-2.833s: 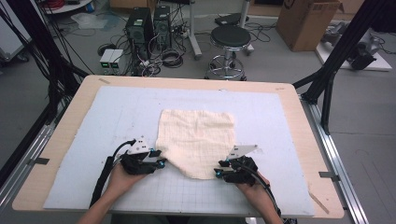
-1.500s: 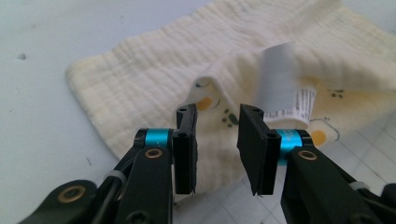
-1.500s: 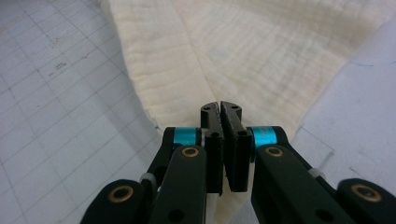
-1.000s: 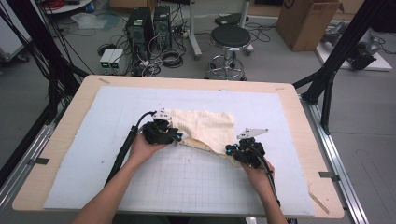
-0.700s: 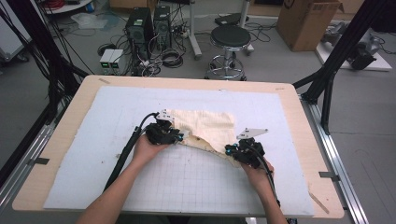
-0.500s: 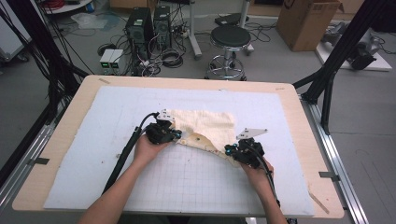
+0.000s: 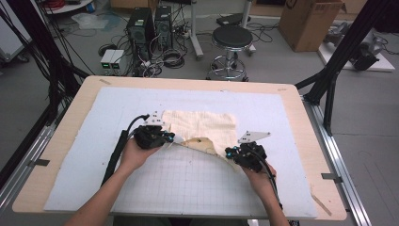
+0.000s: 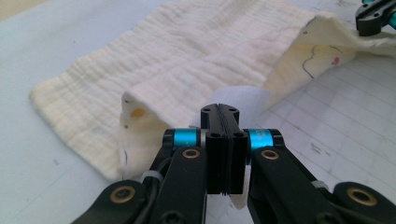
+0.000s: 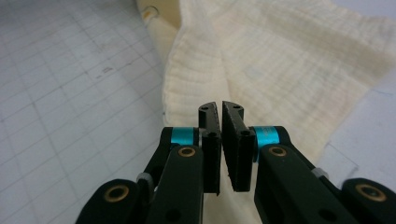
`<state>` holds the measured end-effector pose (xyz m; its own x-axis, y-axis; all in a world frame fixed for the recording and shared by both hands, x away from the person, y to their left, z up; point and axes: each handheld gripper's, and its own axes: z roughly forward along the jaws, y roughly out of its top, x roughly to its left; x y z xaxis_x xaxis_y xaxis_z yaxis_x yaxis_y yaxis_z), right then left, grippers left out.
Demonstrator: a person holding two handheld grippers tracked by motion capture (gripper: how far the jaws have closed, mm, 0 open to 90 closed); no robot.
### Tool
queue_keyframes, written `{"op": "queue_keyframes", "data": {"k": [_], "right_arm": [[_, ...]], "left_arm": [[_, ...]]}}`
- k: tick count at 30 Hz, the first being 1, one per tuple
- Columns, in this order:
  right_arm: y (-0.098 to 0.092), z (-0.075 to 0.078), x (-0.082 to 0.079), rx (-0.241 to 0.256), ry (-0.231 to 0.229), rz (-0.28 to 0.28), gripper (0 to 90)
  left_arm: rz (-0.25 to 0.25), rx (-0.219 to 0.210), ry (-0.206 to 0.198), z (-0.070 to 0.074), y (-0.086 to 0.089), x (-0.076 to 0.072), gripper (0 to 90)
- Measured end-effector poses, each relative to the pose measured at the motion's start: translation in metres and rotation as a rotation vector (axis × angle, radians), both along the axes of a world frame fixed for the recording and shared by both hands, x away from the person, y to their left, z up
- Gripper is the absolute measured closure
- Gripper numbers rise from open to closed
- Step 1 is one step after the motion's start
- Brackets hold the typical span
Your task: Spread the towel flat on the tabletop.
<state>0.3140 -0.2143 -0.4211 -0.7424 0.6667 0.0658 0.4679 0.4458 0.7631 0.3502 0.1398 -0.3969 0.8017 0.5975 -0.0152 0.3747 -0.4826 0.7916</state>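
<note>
Jaws: both pairs clamped on cloth (image 7: 202, 127) hem | step: folding it forward | I carry left gripper (image 7: 169, 139) and right gripper (image 7: 230, 153) level, edges aligned.

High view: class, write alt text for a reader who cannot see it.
Two hand-held grippers, left and right, fold a cream cloth on a grid mat, each pinching a near corner. The near edge is lifted and arches between them.

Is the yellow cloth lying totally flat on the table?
No, the cloth has its near edge lifted and folding over, pinched between the left gripper and the right gripper.
</note>
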Motion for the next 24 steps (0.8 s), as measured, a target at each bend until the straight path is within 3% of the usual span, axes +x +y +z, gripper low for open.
{"op": "queue_keyframes", "data": {"k": [11, 14, 16, 19, 24], "right_arm": [[0.013, 0.011, -0.025, 0.006, -0.020, 0.090, 86.8], [0.017, 0.013, -0.031, 0.003, -0.030, 0.116, 85.6], [0.019, 0.013, -0.034, -0.001, -0.037, 0.114, 76.4], [0.018, 0.011, -0.035, -0.011, -0.038, 0.140, 74.4], [0.012, 0.004, -0.040, -0.027, -0.005, 0.180, 70.1]], "left_arm": [[-0.012, 0.007, -0.012, -0.007, 0.036, -0.054, 89.1], [-0.007, -0.013, -0.009, -0.009, 0.045, -0.064, 89.1], [0.000, -0.010, -0.013, -0.010, 0.050, -0.070, 89.2], [0.008, -0.020, -0.003, -0.014, 0.055, -0.073, 89.1], [0.010, -0.031, -0.007, -0.017, 0.060, -0.082, 89.1]]}}
